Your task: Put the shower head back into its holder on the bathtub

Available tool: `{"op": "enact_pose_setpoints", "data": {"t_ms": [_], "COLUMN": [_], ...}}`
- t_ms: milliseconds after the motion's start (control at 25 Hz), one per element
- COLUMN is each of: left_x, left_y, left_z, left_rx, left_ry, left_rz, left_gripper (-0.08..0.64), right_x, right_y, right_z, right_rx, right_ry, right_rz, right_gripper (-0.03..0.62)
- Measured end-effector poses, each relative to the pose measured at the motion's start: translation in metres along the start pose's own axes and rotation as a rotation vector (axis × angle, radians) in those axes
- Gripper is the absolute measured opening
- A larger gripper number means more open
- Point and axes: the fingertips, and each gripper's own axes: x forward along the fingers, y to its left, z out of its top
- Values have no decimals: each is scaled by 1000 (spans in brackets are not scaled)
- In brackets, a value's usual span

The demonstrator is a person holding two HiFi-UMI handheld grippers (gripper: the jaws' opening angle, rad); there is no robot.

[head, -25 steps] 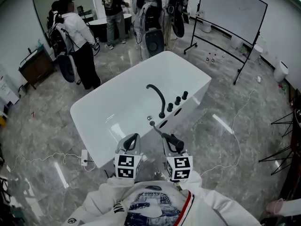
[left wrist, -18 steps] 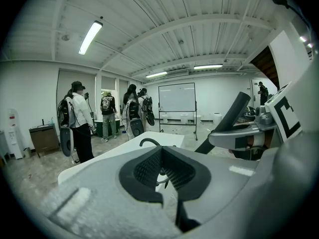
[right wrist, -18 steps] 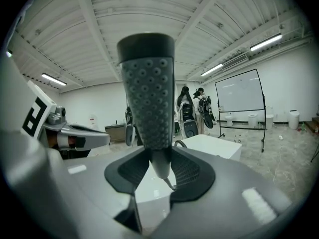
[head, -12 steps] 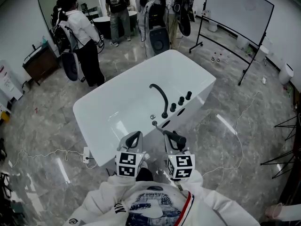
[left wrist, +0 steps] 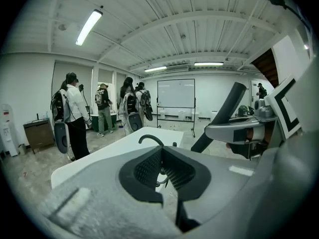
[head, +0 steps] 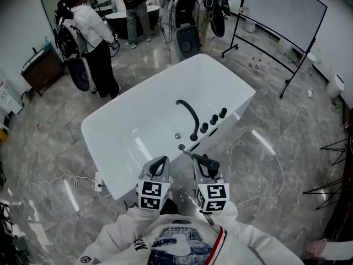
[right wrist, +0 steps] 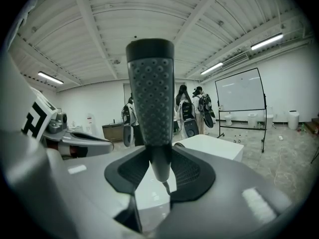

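My left gripper [left wrist: 162, 152] has its fingers pressed together; at its three o'clock, my right gripper [right wrist: 159, 158] pinches the shower head [right wrist: 151, 91] by its neck, the studded face upright; the white bathtub [head: 146, 112] lies at twelve o'clock of both, its black tap [head: 189, 116] on the right-hand rim.

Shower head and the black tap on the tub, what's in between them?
In the head view, only white bathtub rim with a small round fitting lies between the shower head and the tap.

The right tool [head: 200, 164] holds the shower head [head: 193, 157] near the bathtub [head: 135, 117] rim.
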Motion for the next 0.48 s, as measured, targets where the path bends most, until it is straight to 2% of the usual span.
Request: {"op": "enact_pose_setpoints", "data": {"t_ms": [480], "left_x": [46], "left_y": [31], "left_z": [4], "left_rx": [-5], "left_ry": [27], "left_rz": [-58], "left_gripper": [0], "right_x": [47], "right_y": [-4], "right_z": [-2], "right_rx": [11], "right_ry": [49], "right_rz": [-43], "right_gripper": [138]}}
